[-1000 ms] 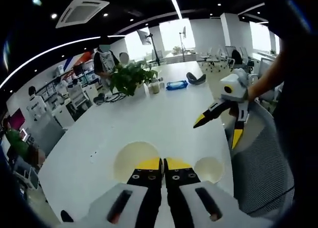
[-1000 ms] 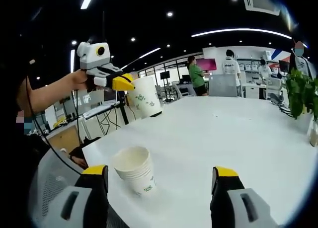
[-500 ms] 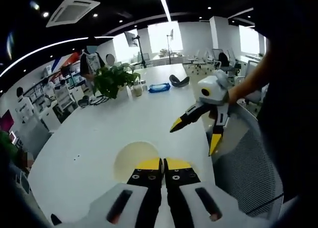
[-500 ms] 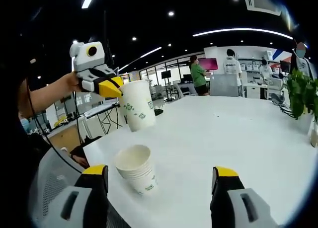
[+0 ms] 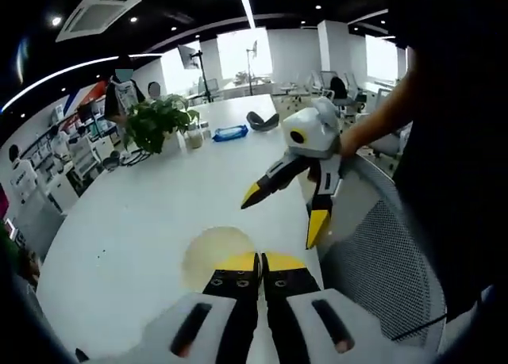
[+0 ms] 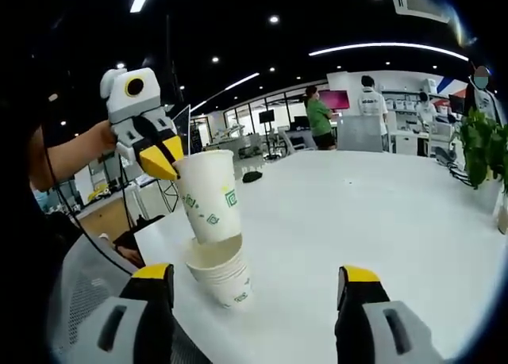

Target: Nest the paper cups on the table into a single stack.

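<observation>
A paper cup (image 6: 208,201) hangs directly above the cup stack (image 6: 221,273) on the table (image 6: 381,221).

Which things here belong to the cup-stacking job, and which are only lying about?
Belonging to the job:
- held paper cup
- stack of cups
- left hand-held gripper, shut on the cup's rim
- right hand-held gripper, open

Lying about:
- potted plant
- blue tray
- dark object

The paper cup (image 6: 208,197) looks matt white with green print, like the stack of cups (image 6: 221,275) under it at lower left. The table (image 6: 381,221) is smooth, faintly glossy white. The chair back (image 5: 381,269) at lower right is grey mesh cloth.
</observation>
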